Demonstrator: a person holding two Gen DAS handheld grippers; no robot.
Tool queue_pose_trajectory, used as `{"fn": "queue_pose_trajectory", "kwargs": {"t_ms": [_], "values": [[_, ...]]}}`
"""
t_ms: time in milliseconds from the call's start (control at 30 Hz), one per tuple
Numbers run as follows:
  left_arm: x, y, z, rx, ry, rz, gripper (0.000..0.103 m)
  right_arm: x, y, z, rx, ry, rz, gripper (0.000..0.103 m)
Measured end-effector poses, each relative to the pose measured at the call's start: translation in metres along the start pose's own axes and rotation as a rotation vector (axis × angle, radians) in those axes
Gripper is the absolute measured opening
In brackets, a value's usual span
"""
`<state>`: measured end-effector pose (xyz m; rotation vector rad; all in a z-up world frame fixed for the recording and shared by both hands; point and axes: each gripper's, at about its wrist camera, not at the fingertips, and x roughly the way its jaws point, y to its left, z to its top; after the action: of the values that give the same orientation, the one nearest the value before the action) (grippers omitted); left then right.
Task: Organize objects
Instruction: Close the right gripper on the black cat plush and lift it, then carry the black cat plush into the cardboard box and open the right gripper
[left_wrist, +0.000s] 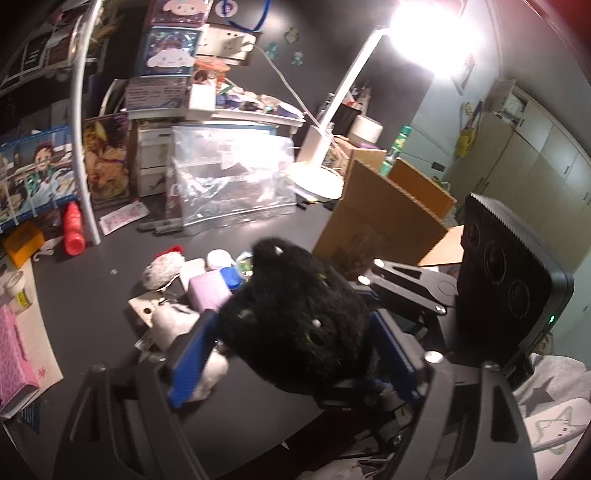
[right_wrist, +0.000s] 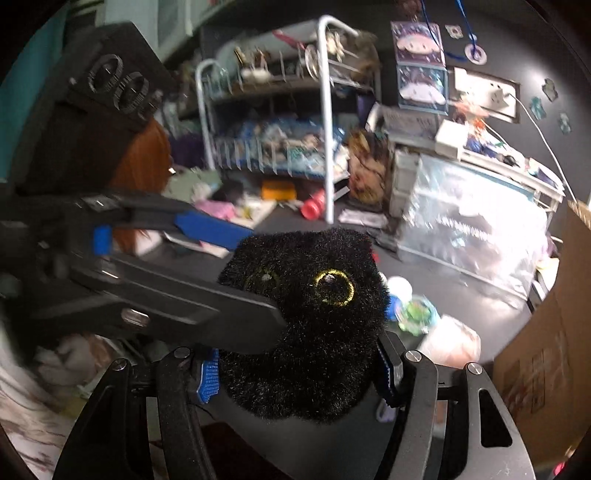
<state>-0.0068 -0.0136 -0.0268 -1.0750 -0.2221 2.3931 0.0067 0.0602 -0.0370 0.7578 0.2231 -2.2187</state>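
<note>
One black plush toy (right_wrist: 310, 321), two claws (right_wrist: 299, 373)

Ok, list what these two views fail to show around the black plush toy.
- Left wrist view: the black plush toy hides part of the small items behind it; its face is blurred.
- Right wrist view: the toy's underside is hidden behind the right gripper.
- Cardboard box: its inside shows in neither view.

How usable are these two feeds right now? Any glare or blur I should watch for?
Left wrist view: the desk lamp blows out the top right, and the black plush toy is slightly smeared. Right wrist view: the background shelf is motion-blurred, the clear plastic bag glares white, and the plush's eye stays sharp.
</note>
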Motion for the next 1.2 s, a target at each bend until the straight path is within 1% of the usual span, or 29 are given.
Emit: {"fn": "queue_pose_trajectory", "kwargs": {"t_ms": [67,167,267,400,567,733,900,1100,1200], "values": [[-0.003,-0.004,0.004,0.000,0.004,-0.023,0.066,-0.005,0.000,0.007,-0.004,-0.019,0.008,0.061],[-0.007,-0.012,0.014,0.026,-0.006,-0.018,0.063,-0.013,-0.001,0.015,-0.012,-0.033,0.012,0.061],[-0.010,-0.022,0.029,0.045,-0.009,-0.024,0.062,-0.024,-0.005,0.023,-0.019,-0.044,-0.004,0.061],[-0.012,-0.042,0.054,0.096,-0.005,-0.030,0.061,-0.042,-0.016,0.036,0.000,-0.048,-0.032,0.061],[0.002,-0.070,0.090,0.157,0.016,-0.054,0.061,-0.068,-0.040,0.052,0.038,-0.051,-0.089,0.061],[0.030,-0.094,0.119,0.179,0.052,-0.103,0.061,-0.092,-0.075,0.057,0.111,-0.043,-0.142,0.061],[0.068,-0.110,0.141,0.177,0.120,-0.150,0.061,-0.107,-0.110,0.053,0.194,-0.003,-0.188,0.061],[0.113,-0.121,0.157,0.171,0.214,-0.160,0.061,-0.110,-0.151,0.039,0.296,0.066,-0.218,0.061],[0.130,-0.125,0.159,0.176,0.253,-0.155,0.061,-0.109,-0.167,0.032,0.335,0.099,-0.232,0.061]]}}
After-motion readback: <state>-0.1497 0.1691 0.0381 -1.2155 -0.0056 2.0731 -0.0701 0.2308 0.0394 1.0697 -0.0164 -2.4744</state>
